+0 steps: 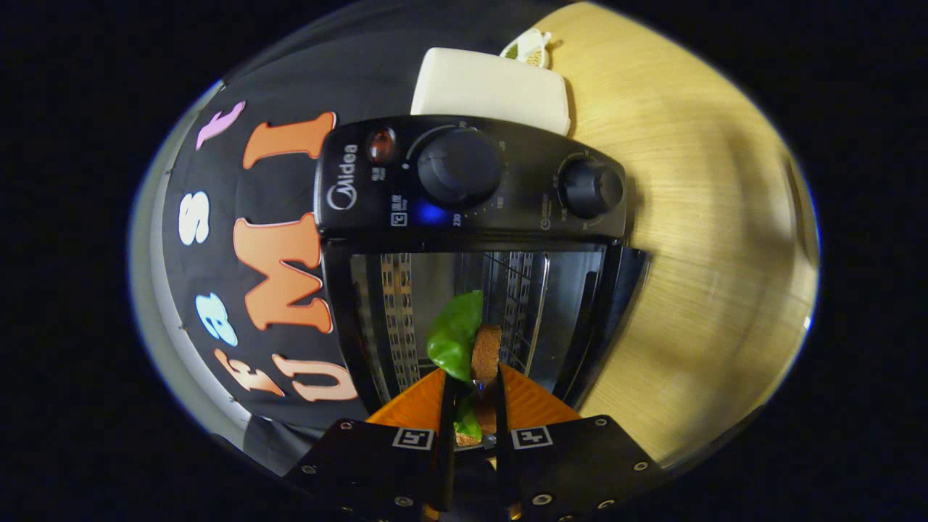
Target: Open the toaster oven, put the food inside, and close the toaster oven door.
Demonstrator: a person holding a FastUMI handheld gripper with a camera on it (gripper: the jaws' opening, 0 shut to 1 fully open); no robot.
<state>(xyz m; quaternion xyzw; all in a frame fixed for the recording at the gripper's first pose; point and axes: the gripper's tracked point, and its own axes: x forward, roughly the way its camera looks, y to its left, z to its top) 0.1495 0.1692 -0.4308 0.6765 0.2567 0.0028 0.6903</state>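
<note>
Green leaf and brown bread, the food (467, 341), are sitting pinched between the narrow fingers of the gripper (473, 395), both fingers pressing on it. Just beyond, the toaster oven (471, 239) is gaping open, its cavity offering room, wooden table (696, 239) stretching right.

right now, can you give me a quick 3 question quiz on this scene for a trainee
1. True or false: the toaster oven door is shut.
2. What is the claw holding? A) a spoon B) the sandwich with a green leaf C) nothing
3. Fill in: the white box sits on the wooden table ____ the oven.

Key:
1. False; the cavity stands open just ahead of the food.
2. B; both fingers press on it.
3. Beyond.
</note>
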